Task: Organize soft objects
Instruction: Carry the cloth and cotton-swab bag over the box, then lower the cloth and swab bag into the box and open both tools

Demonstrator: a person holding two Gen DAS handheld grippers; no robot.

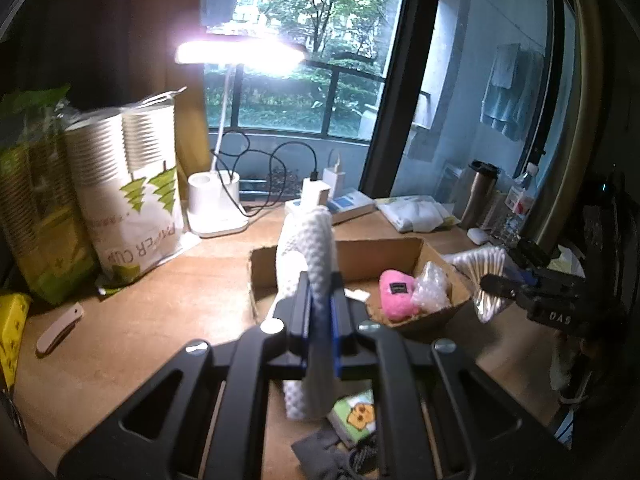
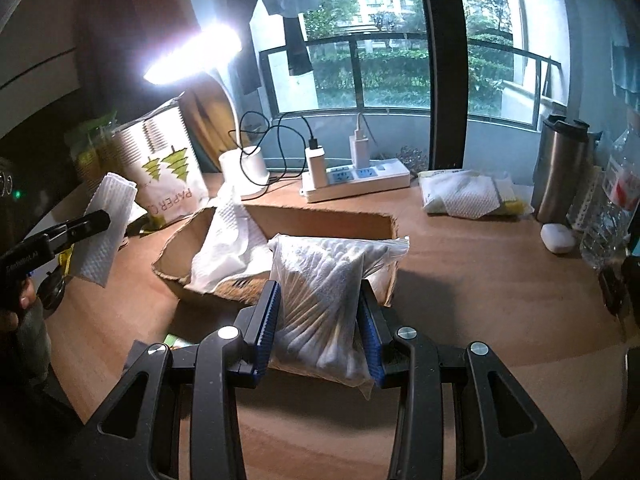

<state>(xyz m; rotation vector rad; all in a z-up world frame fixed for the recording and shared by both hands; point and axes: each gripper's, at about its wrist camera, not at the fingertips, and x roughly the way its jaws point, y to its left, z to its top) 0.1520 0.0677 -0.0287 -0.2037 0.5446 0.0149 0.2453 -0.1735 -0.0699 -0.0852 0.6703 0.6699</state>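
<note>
My left gripper (image 1: pixel 320 284) is shut on a white embossed foam sheet (image 1: pixel 310 248), held above the desk in front of the cardboard box (image 1: pixel 376 250). The box holds a pink plush (image 1: pixel 396 294), bubble wrap (image 1: pixel 430 286) and white tissue (image 2: pixel 228 244). My right gripper (image 2: pixel 318 292) is shut on a clear bag of cotton swabs (image 2: pixel 320 300), held over the box's near right corner. The left gripper and its sheet (image 2: pixel 106 228) show at the left of the right wrist view; the right gripper (image 1: pixel 492 282) shows at the right of the left wrist view.
A lit desk lamp (image 1: pixel 216 204), a paper cup pack (image 1: pixel 132 200), a power strip (image 2: pixel 356 180), folded tissues (image 2: pixel 464 196), a steel tumbler (image 2: pixel 560 168) and a water bottle (image 2: pixel 612 208) stand around the box. A green sponge (image 1: pixel 358 416) and dark cloth (image 1: pixel 320 452) lie below my left gripper.
</note>
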